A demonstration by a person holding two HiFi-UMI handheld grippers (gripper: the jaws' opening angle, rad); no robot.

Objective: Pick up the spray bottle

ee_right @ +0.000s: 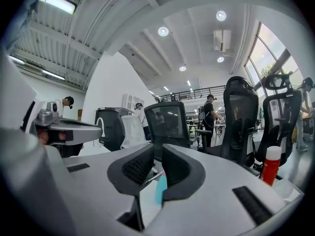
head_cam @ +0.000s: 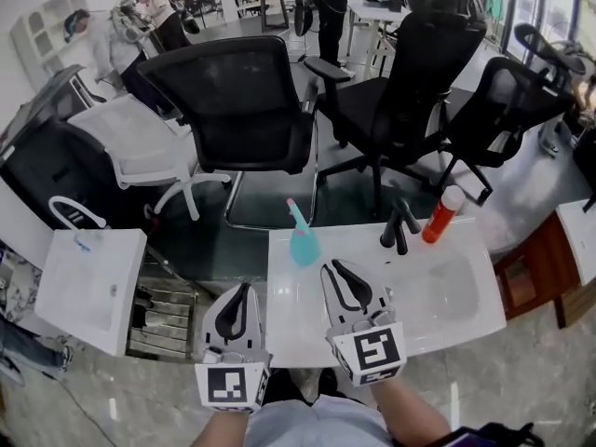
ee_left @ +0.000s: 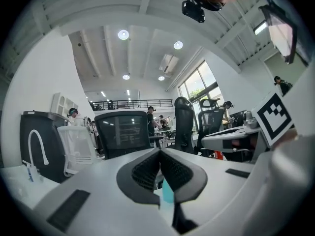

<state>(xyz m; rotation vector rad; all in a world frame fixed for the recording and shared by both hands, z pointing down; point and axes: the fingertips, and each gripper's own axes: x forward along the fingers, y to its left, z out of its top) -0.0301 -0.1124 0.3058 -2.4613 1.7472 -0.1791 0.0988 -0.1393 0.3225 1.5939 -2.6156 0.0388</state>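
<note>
A teal spray bottle (head_cam: pixel 304 243) with a pink nozzle stands upright at the far left edge of the white basin counter (head_cam: pixel 307 317). Both grippers are level, near the counter's front edge, and point toward the bottle from short of it. My left gripper (head_cam: pixel 246 289) is shut and empty, its tips meeting (ee_left: pixel 158 152); a sliver of the teal bottle (ee_left: pixel 167 191) shows below them. My right gripper (head_cam: pixel 333 267) holds nothing, and its jaws stand a narrow gap apart (ee_right: pixel 158 149). The bottle (ee_right: pixel 160 188) shows low in that gap, well ahead of the pads.
A black faucet (head_cam: pixel 399 226) and an orange-red bottle (head_cam: pixel 443 214) stand at the counter's back, right of the spray bottle. Black office chairs (head_cam: pixel 244 110) crowd the floor behind. A second white basin (head_cam: pixel 88 287) sits to the left. People work in the background.
</note>
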